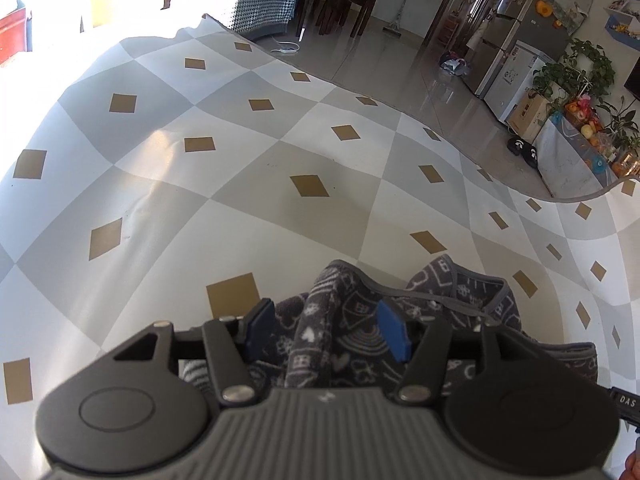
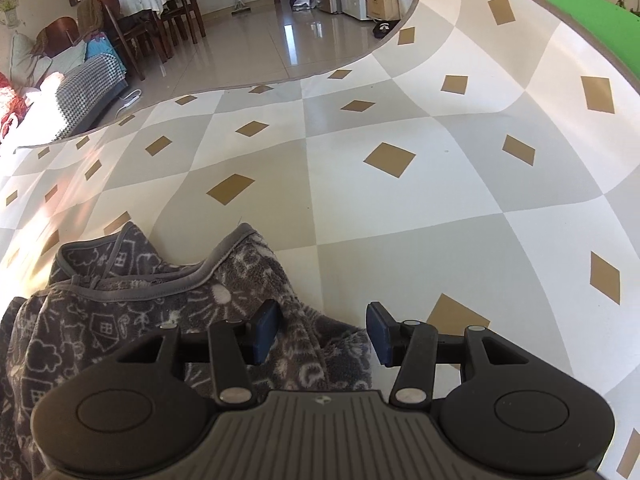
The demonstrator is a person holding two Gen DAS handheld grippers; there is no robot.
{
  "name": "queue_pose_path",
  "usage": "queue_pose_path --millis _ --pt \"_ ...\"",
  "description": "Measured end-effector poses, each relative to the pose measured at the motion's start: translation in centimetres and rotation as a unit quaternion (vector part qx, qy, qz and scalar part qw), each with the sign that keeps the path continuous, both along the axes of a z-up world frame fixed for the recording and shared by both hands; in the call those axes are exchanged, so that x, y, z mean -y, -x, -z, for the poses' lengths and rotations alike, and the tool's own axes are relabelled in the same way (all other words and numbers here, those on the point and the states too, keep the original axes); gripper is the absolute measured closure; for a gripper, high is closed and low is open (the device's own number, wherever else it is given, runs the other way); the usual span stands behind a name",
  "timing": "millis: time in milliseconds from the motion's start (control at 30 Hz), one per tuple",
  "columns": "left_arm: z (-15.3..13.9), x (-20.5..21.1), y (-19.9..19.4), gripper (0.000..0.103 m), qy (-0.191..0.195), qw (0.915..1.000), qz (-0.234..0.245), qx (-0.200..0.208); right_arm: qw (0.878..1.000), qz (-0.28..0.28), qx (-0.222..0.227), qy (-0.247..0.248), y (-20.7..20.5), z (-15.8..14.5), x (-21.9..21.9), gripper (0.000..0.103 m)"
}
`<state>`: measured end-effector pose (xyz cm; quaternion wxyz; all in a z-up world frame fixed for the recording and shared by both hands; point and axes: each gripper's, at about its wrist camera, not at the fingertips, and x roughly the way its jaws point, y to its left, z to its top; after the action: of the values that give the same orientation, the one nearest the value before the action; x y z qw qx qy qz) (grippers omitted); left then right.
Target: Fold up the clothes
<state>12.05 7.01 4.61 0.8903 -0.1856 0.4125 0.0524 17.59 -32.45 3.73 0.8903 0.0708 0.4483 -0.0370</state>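
The left gripper (image 1: 326, 330) is seen at the lower middle of its own view with its blue pads (image 1: 260, 328) standing apart; a ridge of the grey patterned garment (image 1: 332, 320) rises between them, but no pad is seen pressing on it. The garment is bunched at the bottom of that frame, lying on the checked cloth (image 1: 240, 160) that covers the table.

In the right wrist view the garment (image 2: 132, 312) fills the lower left, its trimmed edge facing up-frame. The right gripper (image 2: 322, 334) is likewise held apart, a fold of fabric lying just beside its left pad, the right pad over bare cloth.

A risk is judged here: with neither gripper clamped, the loose folds could slump or be caught unevenly, so that several layers are pinched at once and the fold is skewed.
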Motion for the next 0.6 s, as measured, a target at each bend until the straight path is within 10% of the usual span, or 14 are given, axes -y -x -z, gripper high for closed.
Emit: queue_pose_path --millis 600 --pt "1.8 2.2 -0.1 0.025 -0.004 0.9993 0.029 -0.022 0.998 0.026 -0.05 -0.01 -1.0 1.5 0.7 0.048"
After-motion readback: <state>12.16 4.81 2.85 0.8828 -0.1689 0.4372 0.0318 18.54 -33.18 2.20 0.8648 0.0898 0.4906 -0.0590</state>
